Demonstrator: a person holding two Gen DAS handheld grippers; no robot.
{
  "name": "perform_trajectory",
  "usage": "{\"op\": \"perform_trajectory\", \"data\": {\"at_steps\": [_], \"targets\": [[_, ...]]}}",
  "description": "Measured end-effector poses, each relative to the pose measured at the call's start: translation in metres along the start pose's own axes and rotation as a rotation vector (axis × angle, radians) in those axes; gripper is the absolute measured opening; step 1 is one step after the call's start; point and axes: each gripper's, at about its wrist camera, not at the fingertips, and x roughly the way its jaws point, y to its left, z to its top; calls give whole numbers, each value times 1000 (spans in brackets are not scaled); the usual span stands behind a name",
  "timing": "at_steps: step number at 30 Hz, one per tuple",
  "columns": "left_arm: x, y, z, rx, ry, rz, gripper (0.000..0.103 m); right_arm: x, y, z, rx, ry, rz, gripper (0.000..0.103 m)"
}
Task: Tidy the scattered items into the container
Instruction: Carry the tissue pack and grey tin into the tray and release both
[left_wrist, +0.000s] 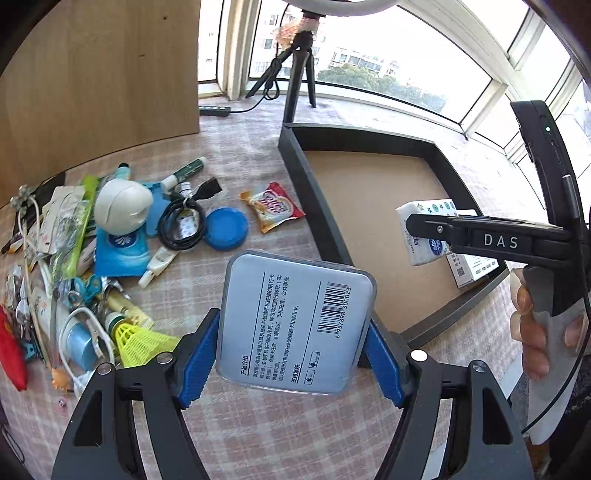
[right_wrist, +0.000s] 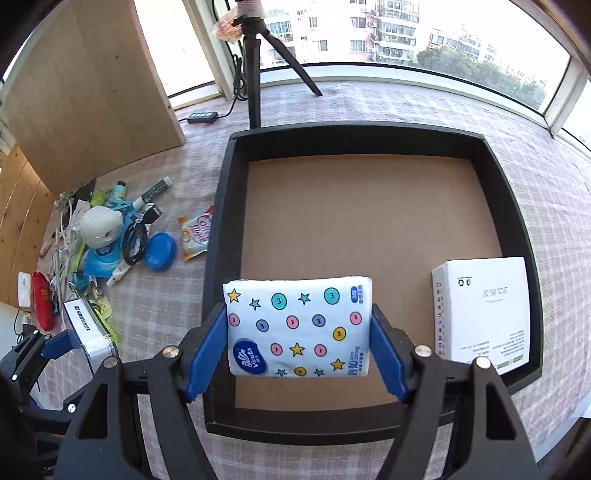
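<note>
My left gripper (left_wrist: 291, 354) is shut on a clear plastic box with a barcode label (left_wrist: 295, 325), held above the tablecloth just left of the black tray (left_wrist: 295, 162). My right gripper (right_wrist: 299, 347) is shut on a white tissue pack with stars and dots (right_wrist: 299, 325), held over the near part of the tray (right_wrist: 225, 221). It also shows in the left wrist view (left_wrist: 424, 232). A white carton (right_wrist: 484, 314) lies in the tray's near right corner. A pile of scattered items (left_wrist: 110, 258) lies on the table to the left.
A red snack packet (left_wrist: 273, 210) and a blue lid (left_wrist: 225, 229) lie nearest the tray. A tripod (right_wrist: 255, 74) and a power strip (right_wrist: 201, 117) stand behind the tray. A wooden board (right_wrist: 92, 92) stands at the back left. Windows run along the far edge.
</note>
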Motion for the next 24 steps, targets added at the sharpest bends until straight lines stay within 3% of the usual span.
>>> {"op": "perform_trajectory", "data": {"at_steps": [6,12,24], "targets": [[38,-45,43,11,49,-49,72,8,-40,18,12,-8,-93,72],[68,-73,71,25,74,-22,72,15,-67,36,25,-8,-108,72],[88,-90,83,32,84,78,78,33,-85,43,56,3,-110,73]]}}
